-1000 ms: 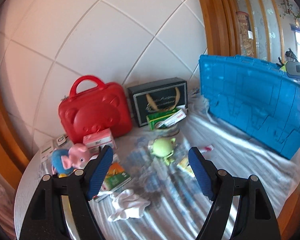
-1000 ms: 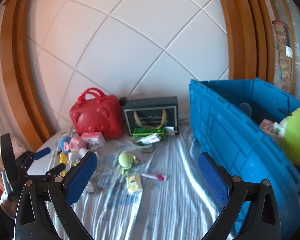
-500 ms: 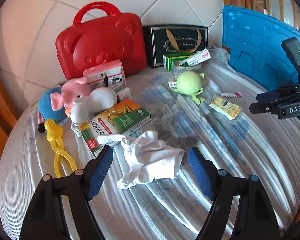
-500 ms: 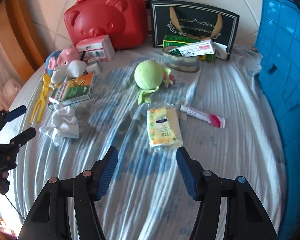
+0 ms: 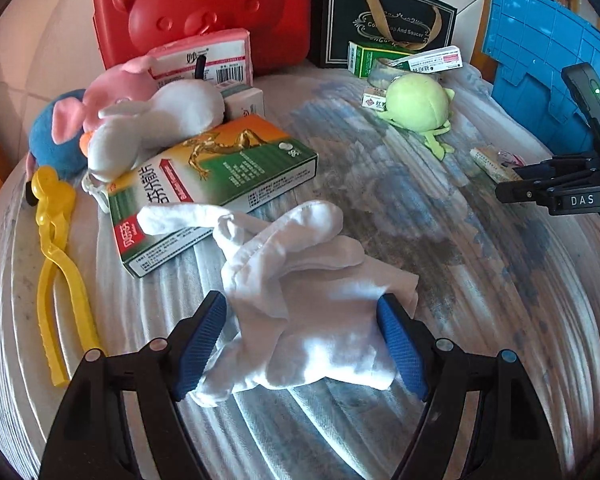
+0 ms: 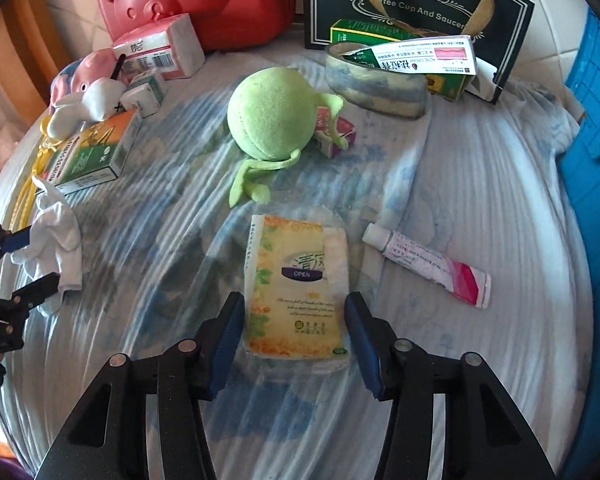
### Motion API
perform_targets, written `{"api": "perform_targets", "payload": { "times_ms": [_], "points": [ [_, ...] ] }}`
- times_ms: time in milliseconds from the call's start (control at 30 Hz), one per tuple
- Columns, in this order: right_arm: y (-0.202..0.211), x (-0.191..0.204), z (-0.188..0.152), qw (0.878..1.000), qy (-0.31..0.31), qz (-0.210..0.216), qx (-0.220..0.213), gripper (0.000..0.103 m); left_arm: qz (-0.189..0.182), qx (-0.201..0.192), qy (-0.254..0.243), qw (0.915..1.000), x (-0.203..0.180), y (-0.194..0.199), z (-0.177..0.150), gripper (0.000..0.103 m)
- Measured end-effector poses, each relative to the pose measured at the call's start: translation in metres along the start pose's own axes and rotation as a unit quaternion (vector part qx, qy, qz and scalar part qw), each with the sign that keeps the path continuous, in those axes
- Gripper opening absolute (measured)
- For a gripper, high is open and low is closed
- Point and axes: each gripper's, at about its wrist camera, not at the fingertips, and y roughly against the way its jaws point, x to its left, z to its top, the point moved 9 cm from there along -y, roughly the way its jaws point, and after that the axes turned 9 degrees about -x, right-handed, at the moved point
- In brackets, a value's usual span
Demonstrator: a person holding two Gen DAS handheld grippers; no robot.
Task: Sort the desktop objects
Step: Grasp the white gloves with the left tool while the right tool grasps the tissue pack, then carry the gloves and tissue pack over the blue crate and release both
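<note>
My left gripper (image 5: 302, 344) is open, its blue pads on either side of a crumpled white glove (image 5: 300, 280) lying on the striped cloth. My right gripper (image 6: 296, 340) is open, its pads flanking the near end of a yellow tissue pack (image 6: 296, 284). The glove also shows in the right wrist view (image 6: 56, 248), with the left gripper's fingers around it. A green medicine box (image 5: 212, 184) lies just behind the glove. A pink cream tube (image 6: 428, 264) lies right of the tissue pack.
A green plush ball (image 6: 272, 120), white and pink plush toys (image 5: 156, 120), yellow tongs (image 5: 56, 248), a red bear case (image 5: 204, 8), a black gift bag (image 6: 416, 4), a tape roll (image 6: 376, 84) and small boxes crowd the back. A blue crate (image 5: 548, 64) stands at the right.
Both grippers have come down and forward close to the table. The left now straddles the white glove; the right has narrowed and straddles the tissue pack.
</note>
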Motion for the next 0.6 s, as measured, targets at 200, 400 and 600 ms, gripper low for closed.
{"api": "perform_targets", "payload": {
  "times_ms": [200, 400, 600],
  "points": [
    [0.0, -0.005, 0.002, 1.0, -0.003, -0.006, -0.003, 0.044, -0.017, -0.001, -0.011, 0.9998, -0.003, -0.004, 0.007, 0.046],
    [0.015, -0.01, 0.0, 1.0, -0.017, 0.001, -0.011, 0.022, -0.032, 0.004, -0.023, 0.9992, -0.003, 0.007, 0.015, 0.012],
    [0.04, 0.001, 0.002, 0.999, -0.023, 0.006, -0.038, 0.022, -0.014, -0.035, -0.04, 0.9985, 0.0, 0.043, 0.031, 0.012]
  ]
}}
